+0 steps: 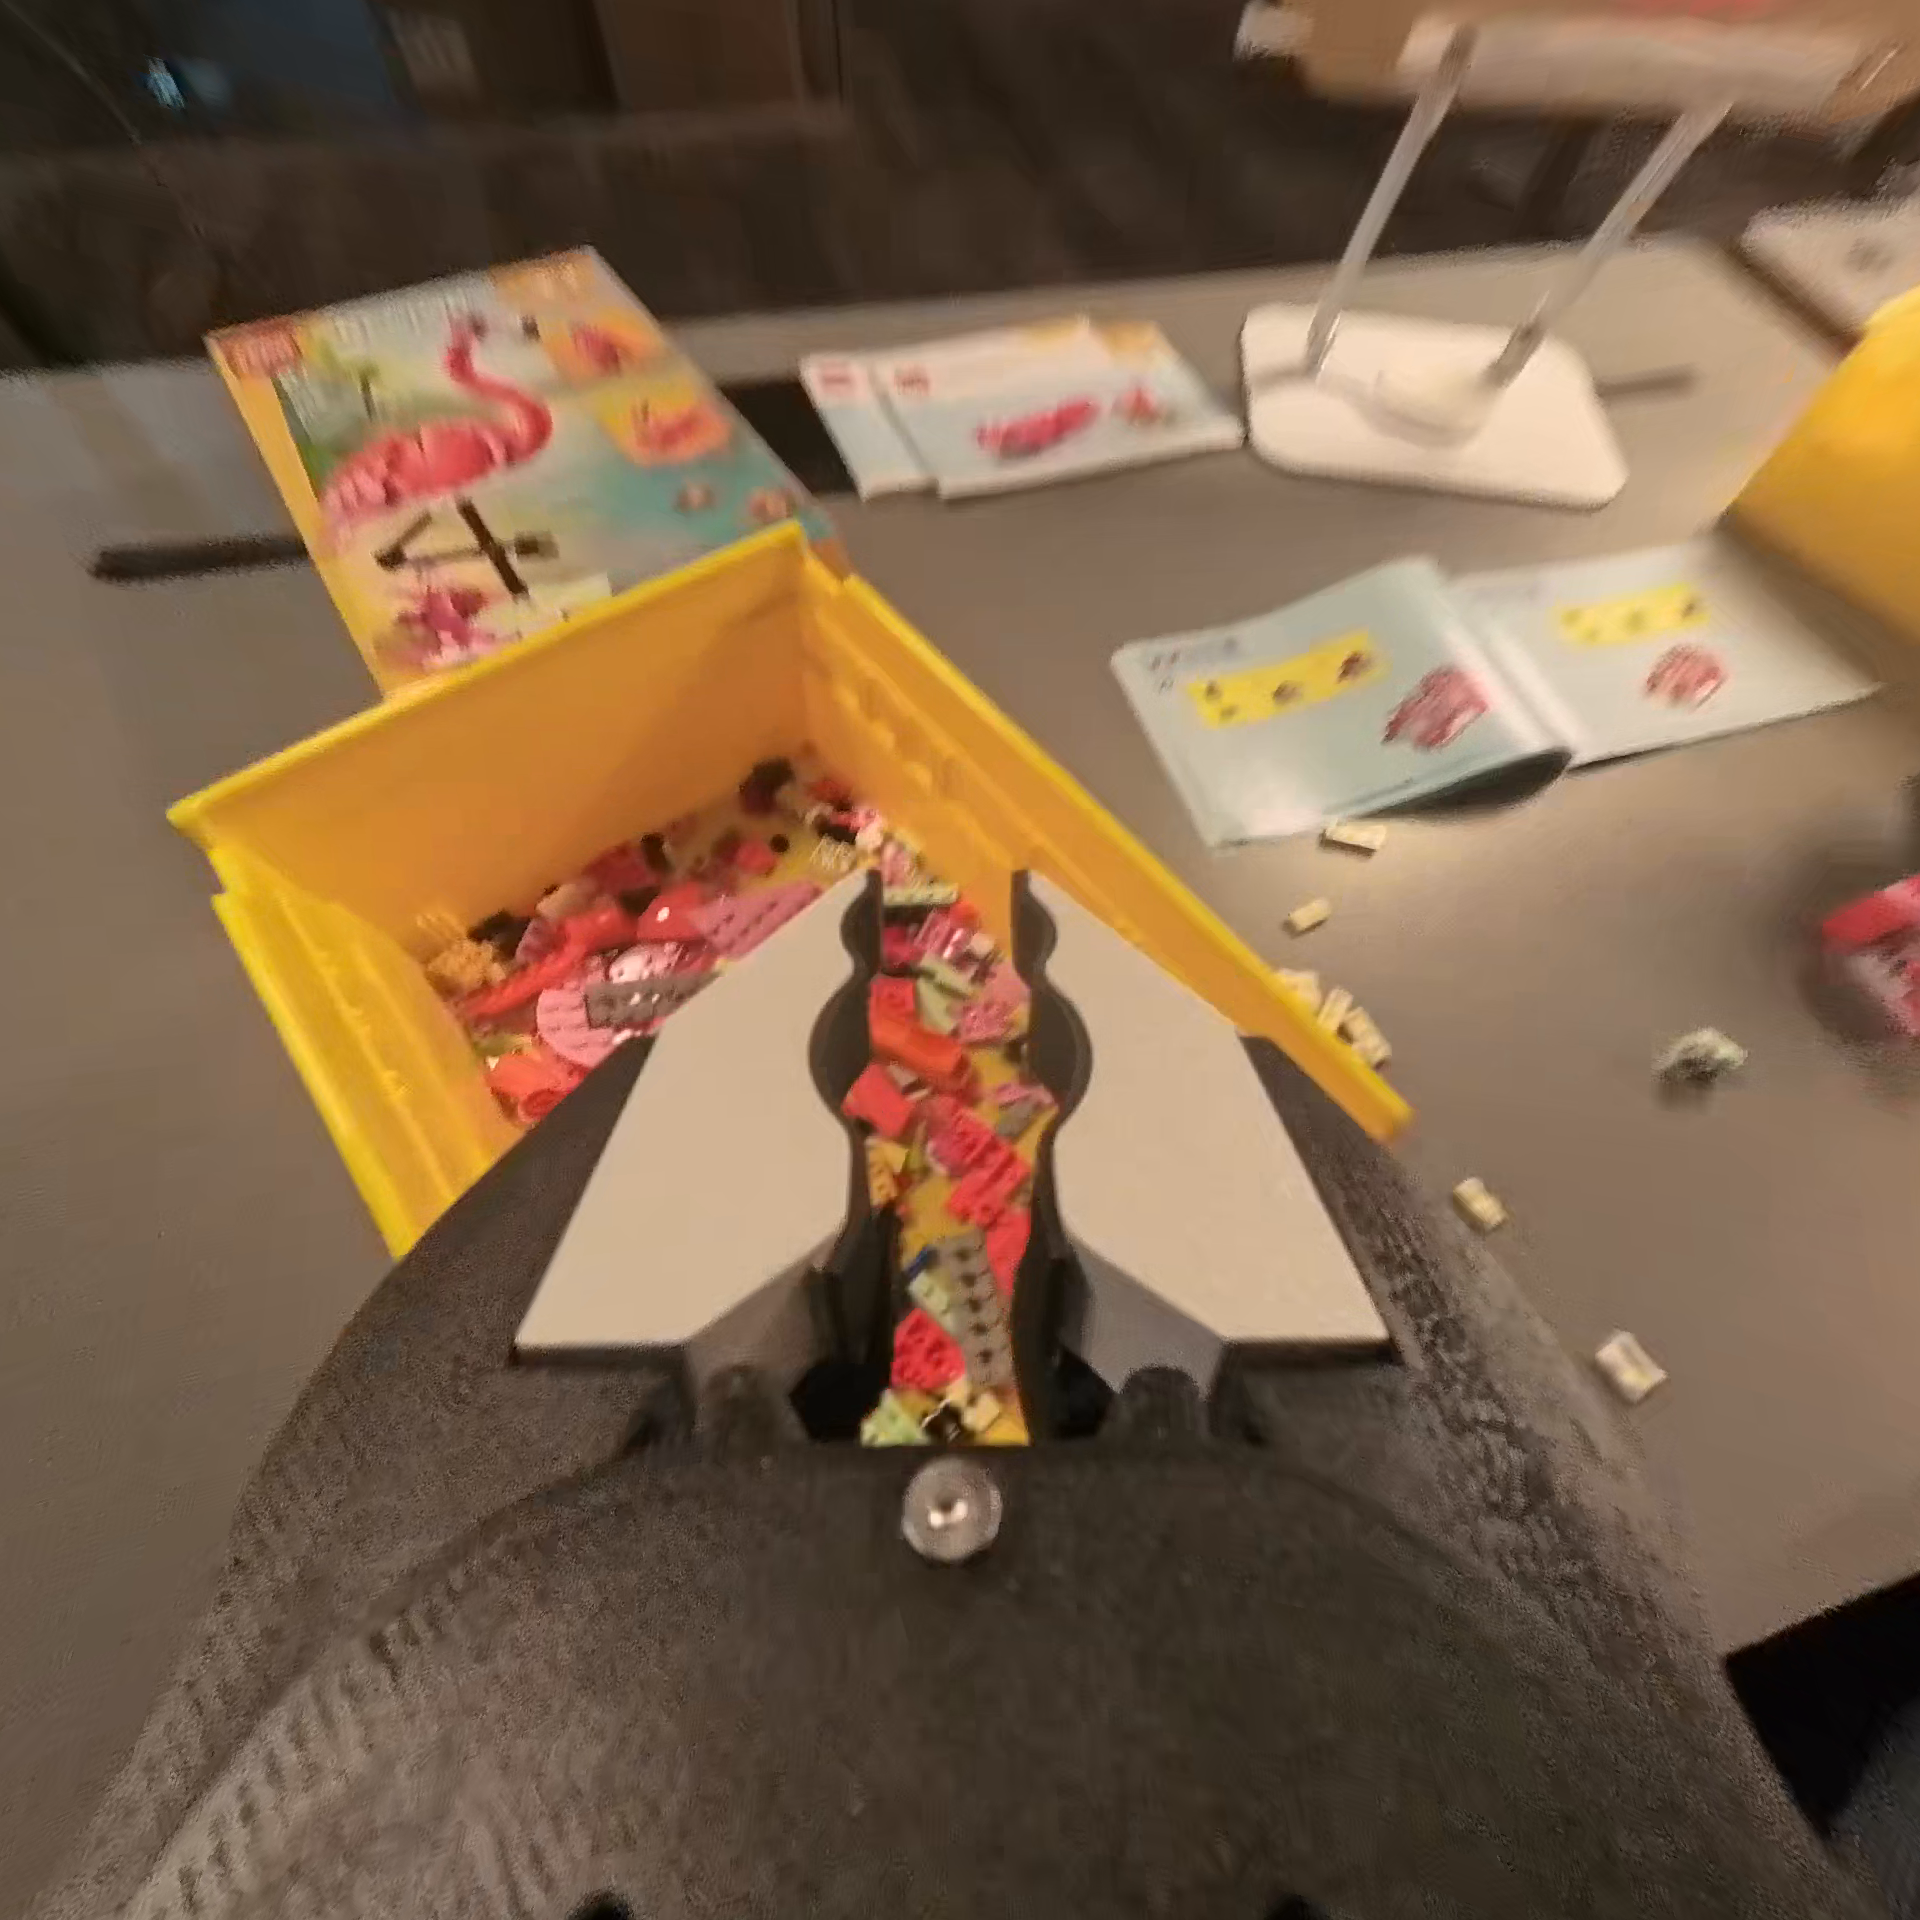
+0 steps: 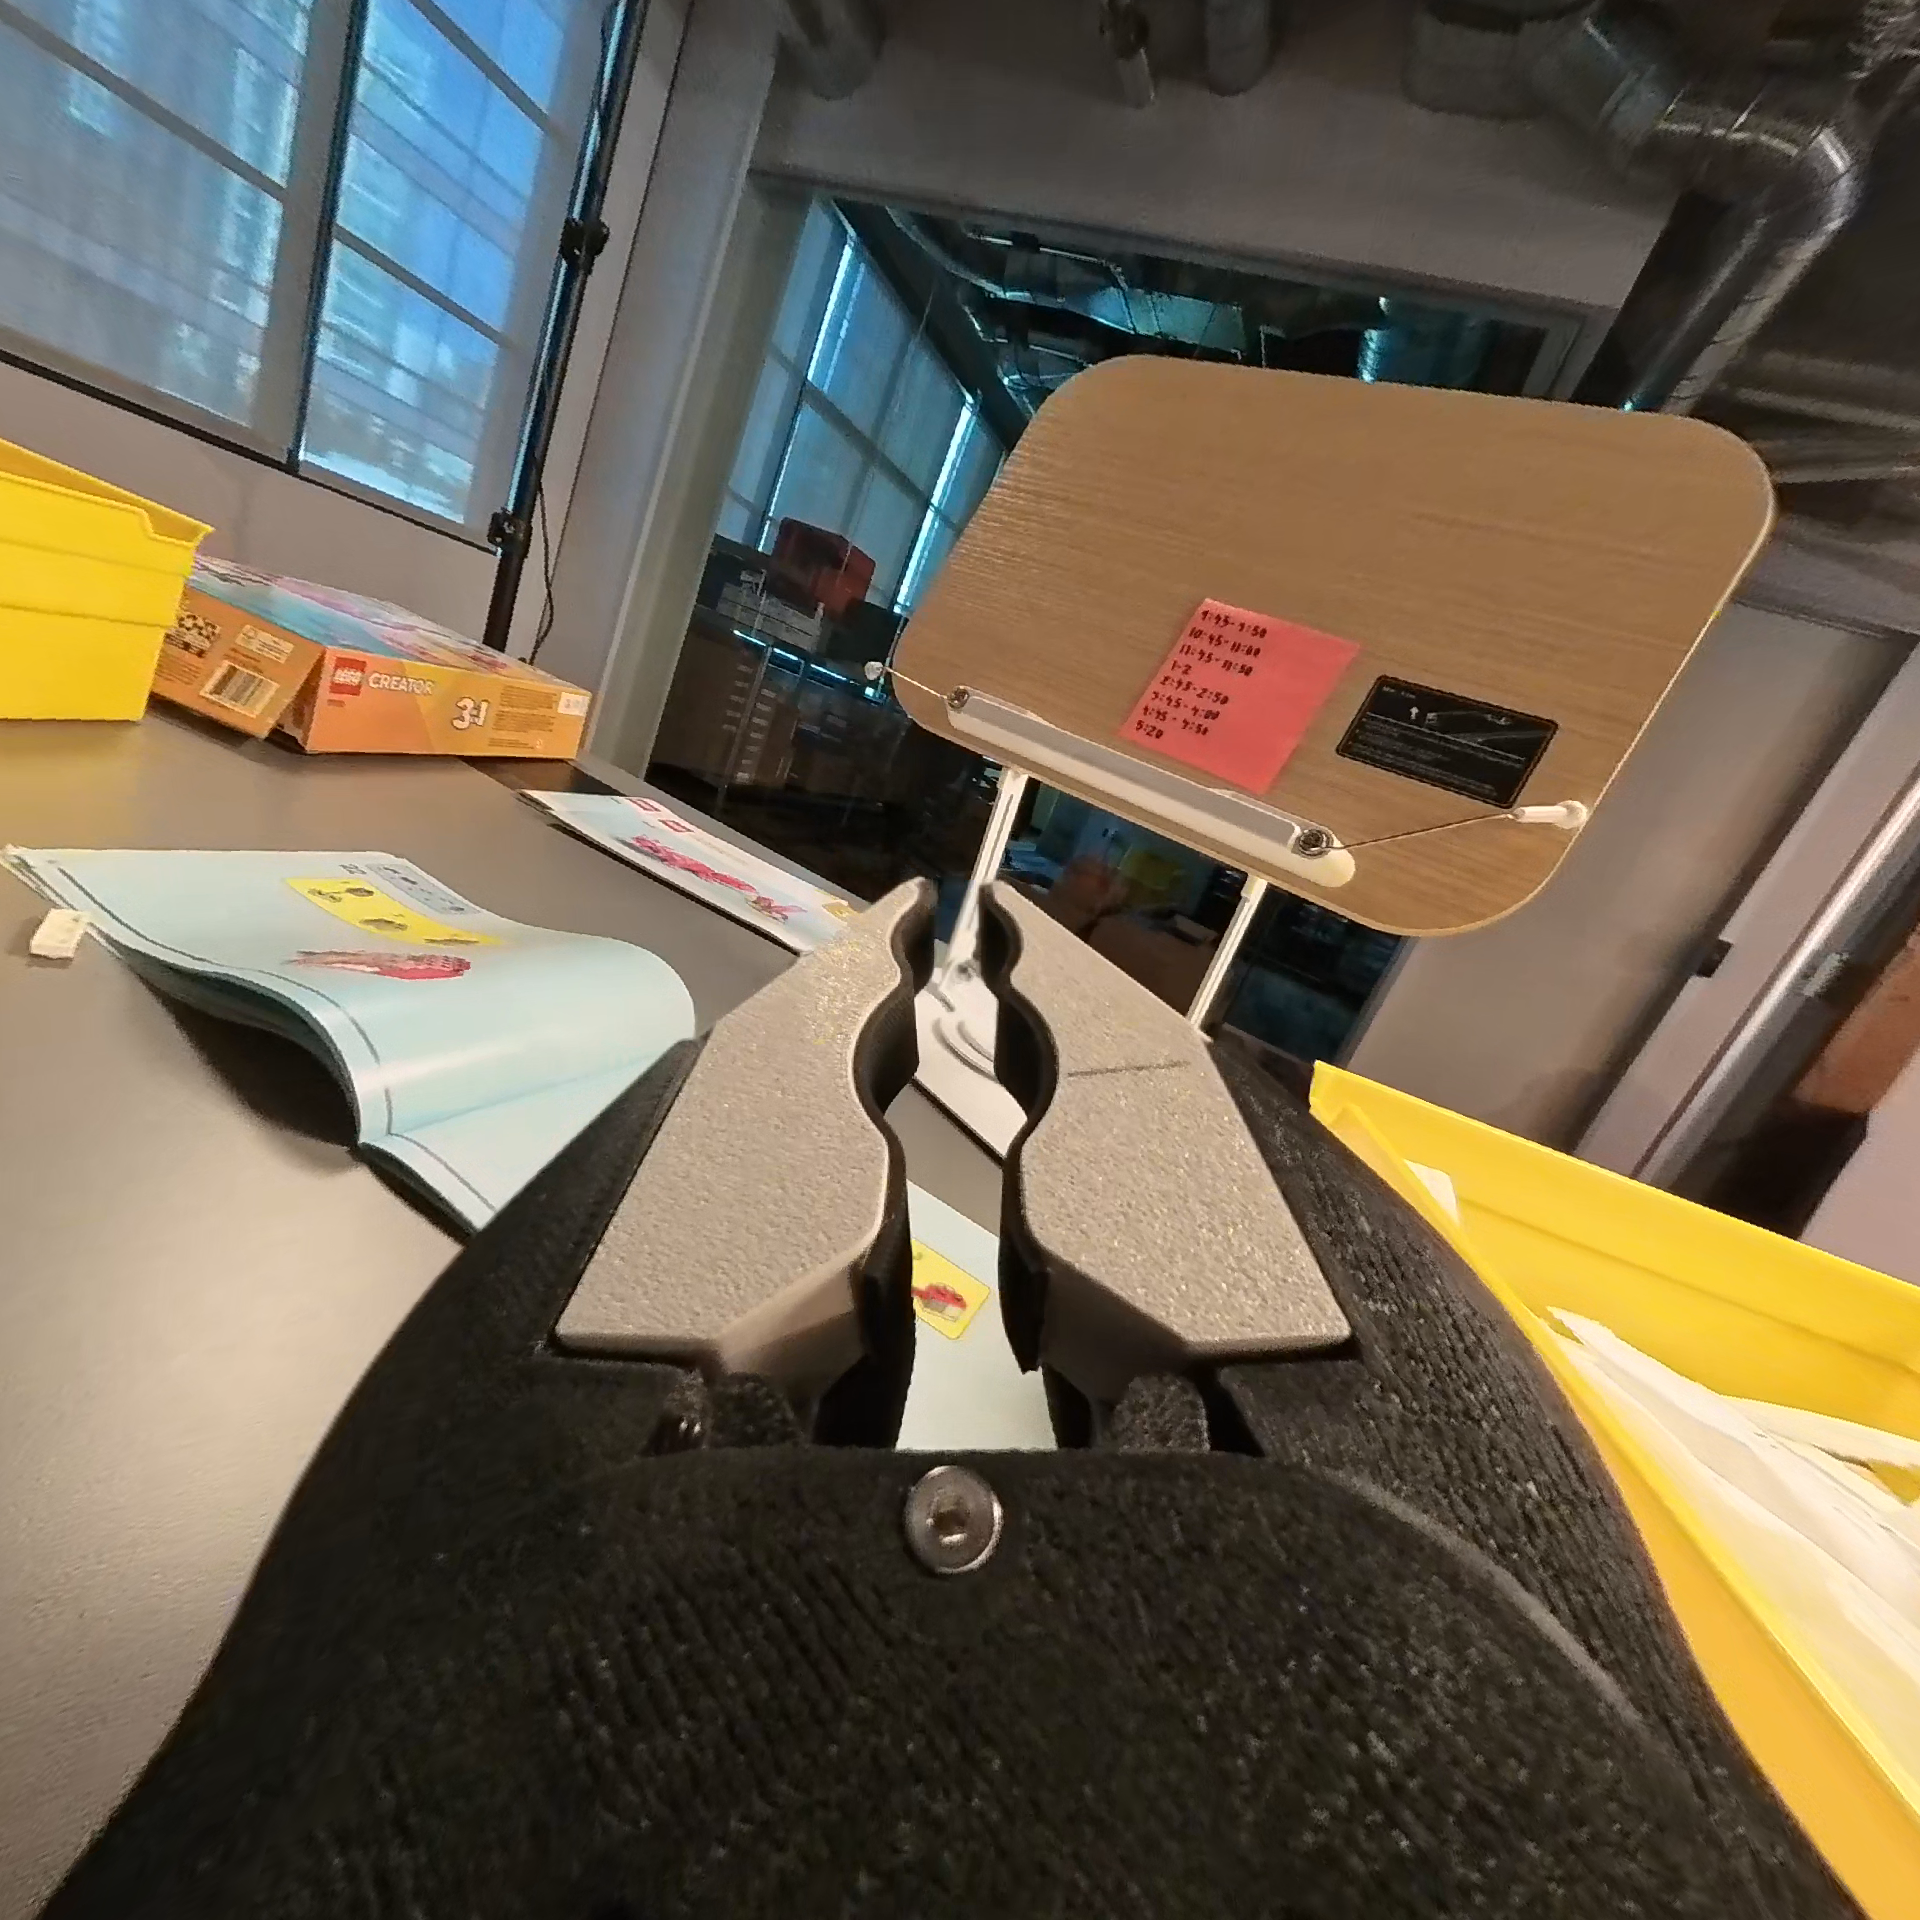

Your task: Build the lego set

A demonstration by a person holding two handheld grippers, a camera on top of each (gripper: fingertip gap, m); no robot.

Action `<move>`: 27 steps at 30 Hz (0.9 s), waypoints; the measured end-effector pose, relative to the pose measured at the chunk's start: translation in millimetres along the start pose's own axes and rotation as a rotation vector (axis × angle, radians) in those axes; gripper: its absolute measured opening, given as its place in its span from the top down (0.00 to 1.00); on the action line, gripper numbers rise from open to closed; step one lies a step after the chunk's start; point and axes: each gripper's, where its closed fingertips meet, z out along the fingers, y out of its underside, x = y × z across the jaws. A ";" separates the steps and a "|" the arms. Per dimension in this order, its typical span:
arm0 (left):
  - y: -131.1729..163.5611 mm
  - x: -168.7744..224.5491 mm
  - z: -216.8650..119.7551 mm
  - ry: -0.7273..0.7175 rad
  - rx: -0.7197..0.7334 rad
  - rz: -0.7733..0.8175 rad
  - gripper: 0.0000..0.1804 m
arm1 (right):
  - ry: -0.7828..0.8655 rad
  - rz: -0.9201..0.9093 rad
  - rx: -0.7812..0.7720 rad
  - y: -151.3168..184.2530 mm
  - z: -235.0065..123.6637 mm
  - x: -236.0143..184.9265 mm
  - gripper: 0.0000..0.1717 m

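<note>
Both grippers hold nothing: your left gripper (image 1: pixel 945 883), narrowly parted over the yellow bin (image 1: pixel 499 748), could scatter bricks (image 1: pixel 644 935); right gripper (image 2: pixel 954 899) nearly closed.

Left wrist view smeared throughout by motion blur; bricks in yellow bin (image 1: pixel 582 727) and box art (image 1: pixel 488 457) softened, far background kept dim. Right wrist view sharp, lit by cool blue daylight from windows (image 2: pixel 260 239); soft shadow cast under open booklet (image 2: pixel 416 997). Straight lines bent at edges by wide-angle lens.
</note>
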 end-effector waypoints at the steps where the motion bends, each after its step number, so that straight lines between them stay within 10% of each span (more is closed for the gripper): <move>1: 5.7 -4.6 9.8 0.009 -0.062 0.007 0.87 | 0.003 -0.004 -0.005 0.9 0.4 0.2 0.97; 16: 40.6 -40.0 129.6 0.217 -0.379 -0.041 0.98 | 0.014 -0.019 -0.080 15.9 6.5 1.5 0.97; 27: 79.9 -22.3 109.8 0.340 -0.696 0.026 1.00 | 0.063 0.067 -0.061 14.8 3.7 15.6 0.97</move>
